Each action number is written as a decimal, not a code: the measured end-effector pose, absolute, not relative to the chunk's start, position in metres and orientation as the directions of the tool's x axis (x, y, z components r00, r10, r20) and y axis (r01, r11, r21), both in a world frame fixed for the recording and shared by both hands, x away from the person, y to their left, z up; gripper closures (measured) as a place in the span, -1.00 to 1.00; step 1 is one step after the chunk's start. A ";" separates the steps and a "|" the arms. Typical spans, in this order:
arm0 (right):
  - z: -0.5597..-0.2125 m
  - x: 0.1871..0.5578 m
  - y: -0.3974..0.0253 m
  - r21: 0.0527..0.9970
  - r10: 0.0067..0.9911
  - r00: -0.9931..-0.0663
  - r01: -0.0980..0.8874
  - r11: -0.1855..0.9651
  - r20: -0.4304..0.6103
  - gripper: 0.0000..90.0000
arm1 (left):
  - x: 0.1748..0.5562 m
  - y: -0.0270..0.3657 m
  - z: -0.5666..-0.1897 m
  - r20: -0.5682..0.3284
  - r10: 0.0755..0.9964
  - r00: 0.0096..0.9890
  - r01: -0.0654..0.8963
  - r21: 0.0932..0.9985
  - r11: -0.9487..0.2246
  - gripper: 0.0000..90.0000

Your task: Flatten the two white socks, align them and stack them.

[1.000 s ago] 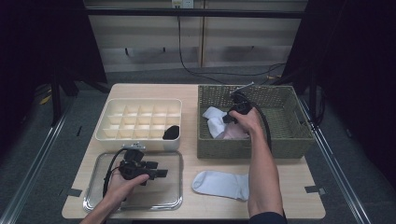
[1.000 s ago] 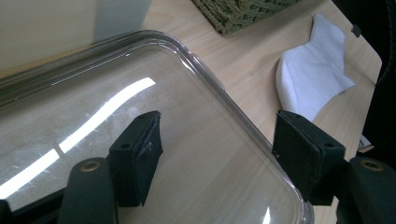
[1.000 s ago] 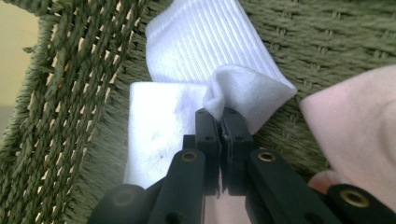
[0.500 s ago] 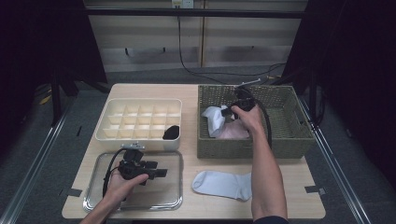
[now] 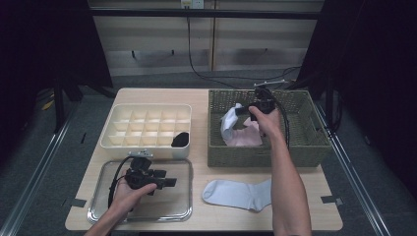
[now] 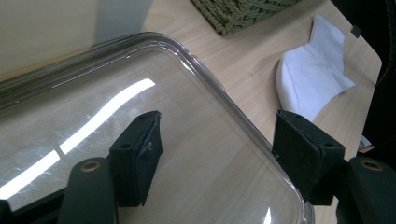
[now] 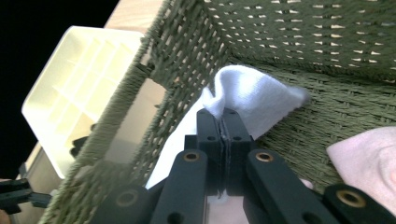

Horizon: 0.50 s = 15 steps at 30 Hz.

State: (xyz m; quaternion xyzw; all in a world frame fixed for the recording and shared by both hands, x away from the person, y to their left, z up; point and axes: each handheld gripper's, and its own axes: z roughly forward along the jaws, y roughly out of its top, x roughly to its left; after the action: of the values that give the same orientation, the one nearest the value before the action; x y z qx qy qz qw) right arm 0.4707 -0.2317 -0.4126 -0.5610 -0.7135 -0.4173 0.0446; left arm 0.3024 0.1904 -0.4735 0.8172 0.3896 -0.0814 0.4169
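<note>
From above, the right gripper (image 5: 244,111) pinches a white sock (image 5: 228,124) in the wicker basket (image 5: 314,147), at two o'clock on the table; it hangs roughly upright. This looks like the lift-out; next it must clear the rim.

Left gripper view: the left gripper (image 6: 219,149) hovers spread over the clear tray (image 6: 224,93).

Right gripper view: jaws pressed tight on cloth, fold pointing to twelve.
</note>
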 end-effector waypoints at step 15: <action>-0.388 0.448 -0.245 0.614 0.730 -0.399 0.789 -0.036 0.555 0.96 | 0.303 0.189 -0.477 -0.456 0.577 0.677 0.710 0.611 -0.350 -0.28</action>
State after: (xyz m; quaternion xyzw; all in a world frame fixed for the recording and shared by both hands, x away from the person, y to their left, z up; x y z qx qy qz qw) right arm 0.4479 -0.2448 -0.3879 -0.5474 -0.6937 -0.4671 0.0312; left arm 0.3033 0.1891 -0.4766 0.8177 0.3937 -0.0805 0.4122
